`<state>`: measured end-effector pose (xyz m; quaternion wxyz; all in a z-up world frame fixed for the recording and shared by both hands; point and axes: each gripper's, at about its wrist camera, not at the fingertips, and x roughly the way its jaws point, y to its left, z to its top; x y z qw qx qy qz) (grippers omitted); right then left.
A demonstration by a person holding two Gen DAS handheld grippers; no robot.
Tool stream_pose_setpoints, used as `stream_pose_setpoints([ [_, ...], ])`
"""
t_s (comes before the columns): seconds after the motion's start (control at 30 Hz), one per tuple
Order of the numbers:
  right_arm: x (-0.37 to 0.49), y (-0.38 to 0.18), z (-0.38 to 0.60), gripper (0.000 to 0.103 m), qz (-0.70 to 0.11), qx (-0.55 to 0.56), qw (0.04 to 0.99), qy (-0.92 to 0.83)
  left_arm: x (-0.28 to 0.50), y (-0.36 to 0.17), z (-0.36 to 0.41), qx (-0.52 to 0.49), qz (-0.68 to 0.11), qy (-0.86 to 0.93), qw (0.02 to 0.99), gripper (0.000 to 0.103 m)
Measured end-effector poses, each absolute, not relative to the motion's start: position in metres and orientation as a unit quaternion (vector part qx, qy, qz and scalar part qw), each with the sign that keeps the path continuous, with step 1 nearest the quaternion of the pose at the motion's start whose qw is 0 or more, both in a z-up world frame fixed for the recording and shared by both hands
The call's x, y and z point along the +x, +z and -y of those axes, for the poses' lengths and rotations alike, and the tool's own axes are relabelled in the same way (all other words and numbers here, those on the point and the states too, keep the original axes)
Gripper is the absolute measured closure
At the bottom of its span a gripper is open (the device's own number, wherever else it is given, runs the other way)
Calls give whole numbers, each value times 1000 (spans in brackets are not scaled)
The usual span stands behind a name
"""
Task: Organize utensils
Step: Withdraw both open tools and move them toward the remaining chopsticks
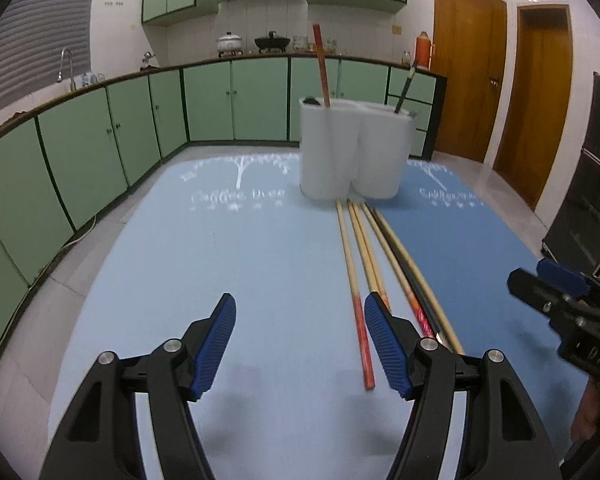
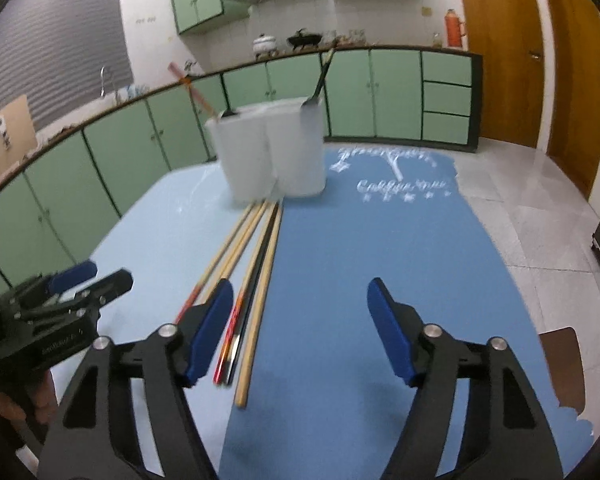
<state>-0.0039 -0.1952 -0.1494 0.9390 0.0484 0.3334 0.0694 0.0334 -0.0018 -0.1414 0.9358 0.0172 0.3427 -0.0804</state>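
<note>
Wooden chopsticks point(image 1: 366, 252) bunched below white holder point(image 1: 354, 148); both claws point(image 1: 300, 342) point(image 2: 300, 330) wide, empty. Single out one stick, pinch mid-length.

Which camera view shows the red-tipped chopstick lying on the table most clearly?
The left wrist view. There the red-tipped chopstick lies unobstructed from the white holder to its red end, just left of the left gripper right finger. In the right wrist view the same chopstick is blurred and its red end is partly hidden behind a gripper finger.
</note>
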Motion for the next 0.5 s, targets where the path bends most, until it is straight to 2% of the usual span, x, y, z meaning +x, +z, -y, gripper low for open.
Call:
stream_pose_setpoints([
  [0.5, -27, -177, 166, 64, -381, 24, 918, 105, 22, -162, 1, 5, -375, -85, 923, 41],
])
